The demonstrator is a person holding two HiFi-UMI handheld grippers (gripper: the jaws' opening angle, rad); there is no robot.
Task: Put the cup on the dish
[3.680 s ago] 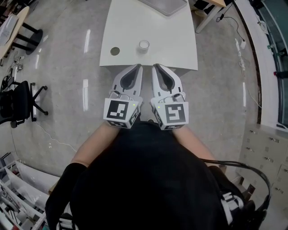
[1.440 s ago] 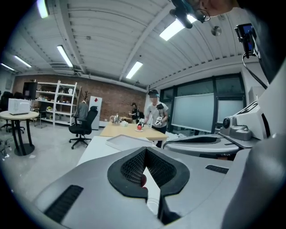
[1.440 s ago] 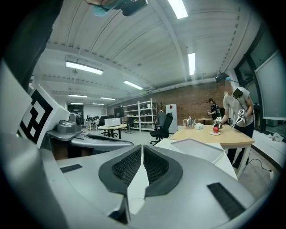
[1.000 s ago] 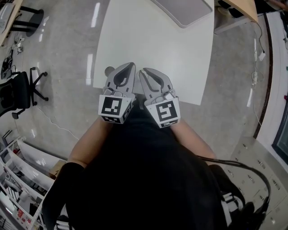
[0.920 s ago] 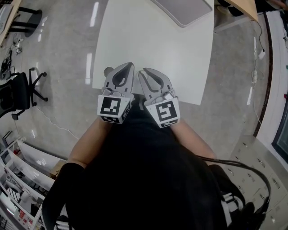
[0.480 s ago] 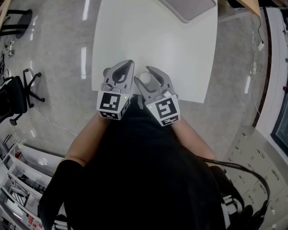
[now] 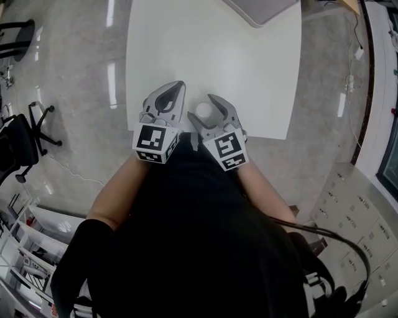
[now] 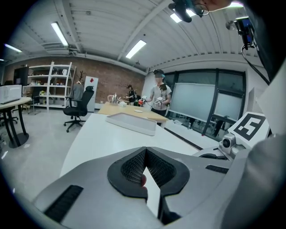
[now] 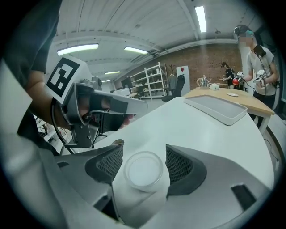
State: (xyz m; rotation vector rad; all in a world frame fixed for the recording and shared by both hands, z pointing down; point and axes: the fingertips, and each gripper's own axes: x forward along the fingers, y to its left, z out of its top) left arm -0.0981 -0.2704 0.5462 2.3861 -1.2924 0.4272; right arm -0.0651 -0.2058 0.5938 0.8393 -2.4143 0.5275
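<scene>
A small white cup (image 7: 203,112) stands upright on the white table (image 7: 249,62) near its front edge. My right gripper (image 7: 206,105) is open, its jaws have just been opening, and the cup (image 9: 143,171) sits between them with neither pad touching it. Just left of the cup, an edge of the small brownish dish (image 9: 117,142) shows past the left jaw. In the head view the dish is hidden under my left gripper (image 7: 176,87). The left gripper (image 8: 144,151) is shut and empty, close beside the right one.
A grey tray (image 7: 261,9) lies at the table's far end, also seen as a tray (image 9: 216,107) from the right gripper. People stand beyond a wooden table (image 8: 129,109). An office chair (image 7: 18,133) stands on the floor to the left.
Both grippers have sunk toward the table's front edge. The right jaws, shut before, have spread, and the cup now shows between them.
</scene>
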